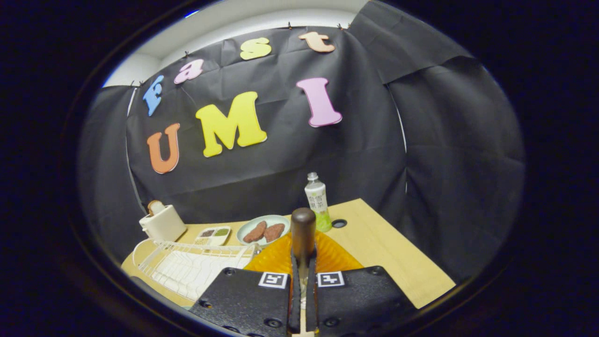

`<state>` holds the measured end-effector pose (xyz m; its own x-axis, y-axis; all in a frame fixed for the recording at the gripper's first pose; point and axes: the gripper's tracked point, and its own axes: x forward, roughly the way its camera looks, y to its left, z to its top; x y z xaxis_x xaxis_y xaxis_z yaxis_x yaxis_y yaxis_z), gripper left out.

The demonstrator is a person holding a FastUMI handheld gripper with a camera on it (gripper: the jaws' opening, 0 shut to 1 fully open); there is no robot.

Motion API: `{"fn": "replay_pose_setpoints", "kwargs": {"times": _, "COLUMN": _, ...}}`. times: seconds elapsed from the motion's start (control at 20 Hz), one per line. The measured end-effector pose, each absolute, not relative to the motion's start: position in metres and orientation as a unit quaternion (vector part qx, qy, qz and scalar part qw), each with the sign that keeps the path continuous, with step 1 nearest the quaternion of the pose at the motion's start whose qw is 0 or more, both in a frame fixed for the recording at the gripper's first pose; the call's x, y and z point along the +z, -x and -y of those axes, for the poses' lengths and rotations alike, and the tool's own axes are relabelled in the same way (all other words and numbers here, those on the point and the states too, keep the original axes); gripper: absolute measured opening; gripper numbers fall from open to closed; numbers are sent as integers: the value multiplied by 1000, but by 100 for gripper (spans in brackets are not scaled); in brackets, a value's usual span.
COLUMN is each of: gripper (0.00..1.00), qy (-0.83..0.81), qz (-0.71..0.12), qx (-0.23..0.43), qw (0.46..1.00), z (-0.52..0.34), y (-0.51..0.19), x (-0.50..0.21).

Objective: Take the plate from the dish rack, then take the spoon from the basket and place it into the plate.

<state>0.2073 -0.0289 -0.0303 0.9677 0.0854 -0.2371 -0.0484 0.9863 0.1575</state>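
Note:
My gripper [303, 281] is shut on the spoon [303, 231]. Its dark brown handle stands up between the two black fingers [252, 295], and the bowl end is hidden below them. Just beyond the fingers, behind the spoon handle, an orange ribbed plate [276, 257] lies on the wooden table [388, 252]. The white wire dish rack [187, 267] stands to the left of the plate and the fingers, with nothing in its slots that I can see.
Beyond the orange plate sits a pale green plate [263, 230] with two brown patties. A small divided seasoning tray [213, 235] and a cream box [162, 222] are left of it. A drink bottle [317, 201] stands behind, beside a round hole [339, 223] in the table.

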Motion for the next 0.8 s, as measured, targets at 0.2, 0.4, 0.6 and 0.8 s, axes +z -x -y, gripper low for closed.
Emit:
{"fn": "replay_pose_setpoints", "kwargs": {"times": 0.2, "gripper": 10, "qy": -68, "qz": -81, "qx": 43, "qw": 993, "z": 15, "y": -154, "x": 26}}
{"fn": "replay_pose_setpoints", "kwargs": {"times": 0.4, "gripper": 9, "qy": -75, "qz": -63, "qx": 71, "qw": 993, "z": -18, "y": -89, "x": 43}}
{"fn": "replay_pose_setpoints", "kwargs": {"times": 0.6, "gripper": 9, "qy": -98, "qz": -81, "qx": 98, "qw": 987, "z": -44, "y": -45, "x": 18}}
{"fn": "replay_pose_setpoints", "kwargs": {"times": 0.8, "gripper": 9, "qy": -111, "qz": -114, "qx": 125, "qw": 979, "z": -72, "y": -16, "x": -24}}
